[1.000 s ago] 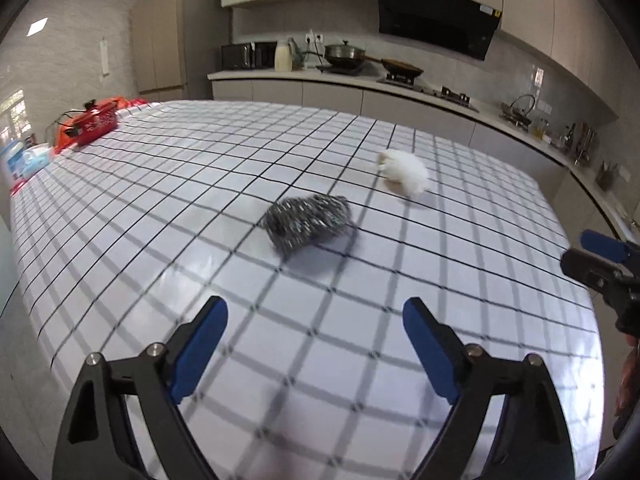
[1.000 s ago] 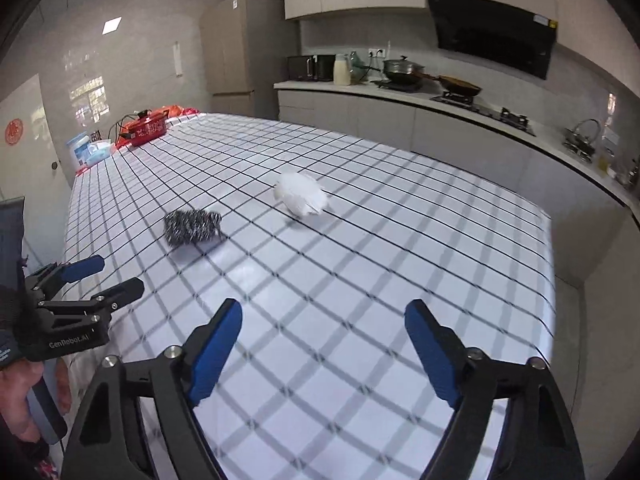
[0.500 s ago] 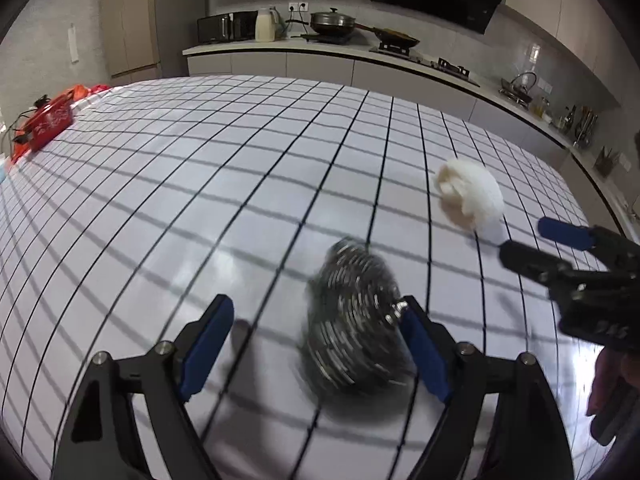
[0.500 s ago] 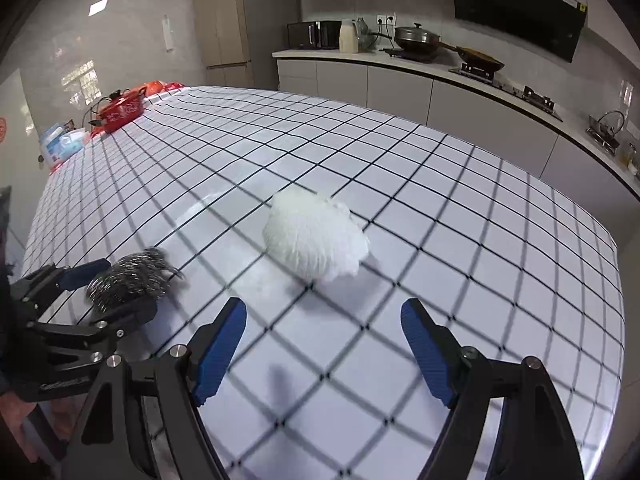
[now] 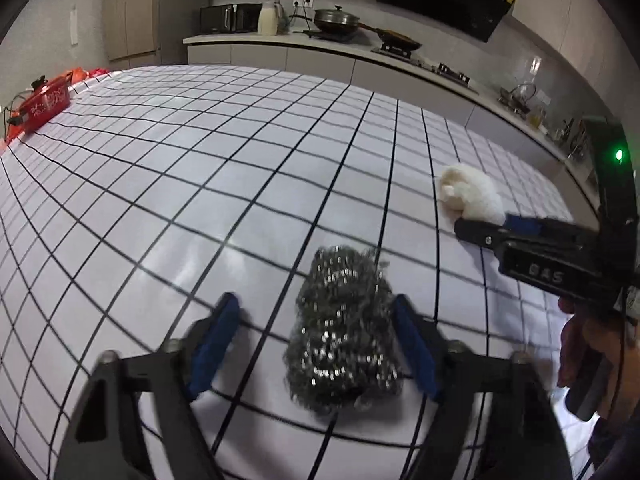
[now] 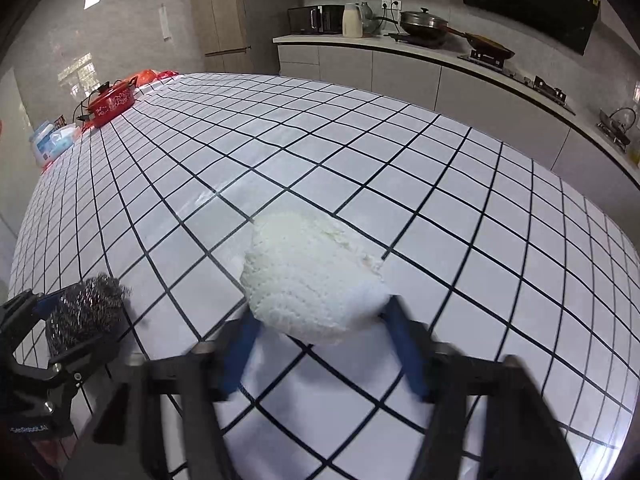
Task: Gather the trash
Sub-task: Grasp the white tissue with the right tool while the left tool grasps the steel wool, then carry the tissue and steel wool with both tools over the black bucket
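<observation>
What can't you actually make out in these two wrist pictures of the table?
- Left wrist view: whether the left tool presses the steel scourer; its jaws have just been closing, a gap shows on one side, and motion blur smears the pads.
- Right wrist view: the near underside of the white paper wad, hidden by its own bulk; the right tool, jaws just closing, is blurred.
- Both views: any trash bin; none in frame.

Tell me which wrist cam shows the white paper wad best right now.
Right wrist view: the white paper wad fills the centre, dimpled texture clear, with the right gripper closing onto both its sides. The left wrist view shows it only small, off to the right, part hidden behind that gripper's finger, while centring on the steel scourer.
</observation>
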`<state>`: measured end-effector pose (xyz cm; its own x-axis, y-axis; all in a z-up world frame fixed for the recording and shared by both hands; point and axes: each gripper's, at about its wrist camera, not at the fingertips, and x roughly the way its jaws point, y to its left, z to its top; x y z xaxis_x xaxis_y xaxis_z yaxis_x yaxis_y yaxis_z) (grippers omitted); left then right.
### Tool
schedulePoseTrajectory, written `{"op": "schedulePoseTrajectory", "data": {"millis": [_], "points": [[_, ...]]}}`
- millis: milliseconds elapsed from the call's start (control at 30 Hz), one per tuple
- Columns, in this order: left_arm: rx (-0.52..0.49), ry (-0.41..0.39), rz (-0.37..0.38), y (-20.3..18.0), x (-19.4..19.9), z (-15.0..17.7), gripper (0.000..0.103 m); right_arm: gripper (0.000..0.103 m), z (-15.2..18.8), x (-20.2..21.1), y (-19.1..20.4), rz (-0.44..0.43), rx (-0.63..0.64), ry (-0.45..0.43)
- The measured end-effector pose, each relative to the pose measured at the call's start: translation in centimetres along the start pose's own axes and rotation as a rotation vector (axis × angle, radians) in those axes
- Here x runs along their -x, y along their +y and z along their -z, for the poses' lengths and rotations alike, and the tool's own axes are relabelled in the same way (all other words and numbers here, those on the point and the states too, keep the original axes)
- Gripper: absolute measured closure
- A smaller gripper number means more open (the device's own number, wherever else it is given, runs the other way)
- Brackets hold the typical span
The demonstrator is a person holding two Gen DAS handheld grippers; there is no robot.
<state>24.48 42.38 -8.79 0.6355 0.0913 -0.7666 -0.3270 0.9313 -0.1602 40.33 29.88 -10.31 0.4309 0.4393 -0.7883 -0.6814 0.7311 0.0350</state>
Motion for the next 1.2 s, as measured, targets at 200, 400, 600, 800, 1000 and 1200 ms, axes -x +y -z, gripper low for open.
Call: {"op": "schedulePoseTrajectory", "data": {"millis": [200, 400, 600, 800, 1000, 1200], "points": [[-0.004, -0.015, 0.058, -0.1, 0.7, -0.5, 0.064, 0.088, 0.5, 2.5, -0.3, -0.035, -0.020, -0.046], [-0.053, -0.067, 0.104, -3.6, 3.7, 0.0, 0.064, 0.088, 3.4, 8.0, -1.5, -0.035, -0.036, -0.085], [-0.110, -0.076, 0.184, -8.7, 5.8, 1.5, 0.064, 0.088, 7.9, 14.1, -5.0, -0.007, -0.099, -0.107], [-0.194, -0.071, 0.249, -15.0, 7.8, 4.0, 0.064, 0.088, 13.9, 20.7, -10.0, 0.061, -0.183, -0.128], [-0.277, -0.067, 0.315, -21.7, 10.4, 7.4, 0.064, 0.088, 20.3, 26.7, -14.4, 0.126, -0.260, -0.138], [-0.371, -0.039, 0.402, -28.7, 12.2, 10.7, 0.064, 0.088, 27.3, 32.6, -18.2, 0.197, -0.322, -0.136]]}}
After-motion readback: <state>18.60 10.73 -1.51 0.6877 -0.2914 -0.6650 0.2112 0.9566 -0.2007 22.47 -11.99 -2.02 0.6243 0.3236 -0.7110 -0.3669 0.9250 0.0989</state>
